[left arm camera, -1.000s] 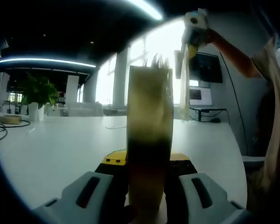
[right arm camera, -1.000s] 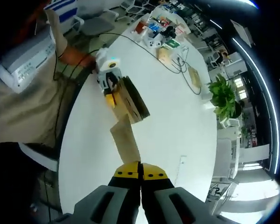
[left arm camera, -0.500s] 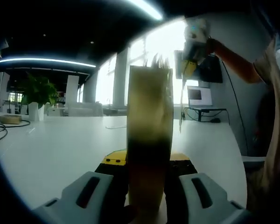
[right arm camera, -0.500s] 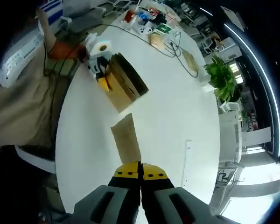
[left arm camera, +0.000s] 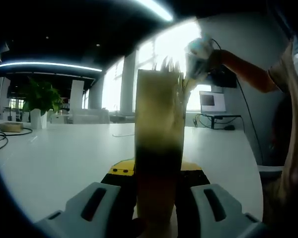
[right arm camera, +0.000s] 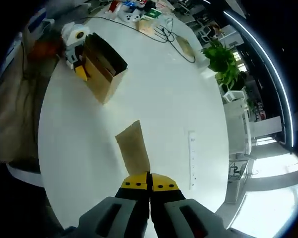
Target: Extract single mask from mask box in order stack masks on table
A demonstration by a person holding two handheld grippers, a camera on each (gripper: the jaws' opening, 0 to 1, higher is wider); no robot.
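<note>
In the left gripper view, my left gripper (left arm camera: 156,198) is rising from the bottom of the frame with its jaws clamped on the mask box (left arm camera: 159,148), a tall brown carton standing upright at frame centre on the white tabletop (left arm camera: 54,158). Mask edges are sticking up out of the box's open top. At the upper right of this view, my right gripper (left arm camera: 196,54) is hanging just beside the top of the box, with my hand and forearm running off to the right edge. A potted plant (left arm camera: 39,99) is standing far back at the left.

In the right gripper view, my right gripper (right arm camera: 149,186) is looking down on the tabletop (right arm camera: 164,89) from above. Its jaws are pressed together on one end of a single mask (right arm camera: 134,148), a flat tan strip hanging from the jaws at lower centre. This view is showing what the other does not: the box (right arm camera: 102,67) seen from above at the upper left, open-topped, with my left gripper (right arm camera: 75,42) touching its left side. A cable and small items are lying at the top of the frame, a potted plant (right arm camera: 221,59) is standing at the upper right, and a power strip (right arm camera: 191,158) is lying right of the mask.
</note>
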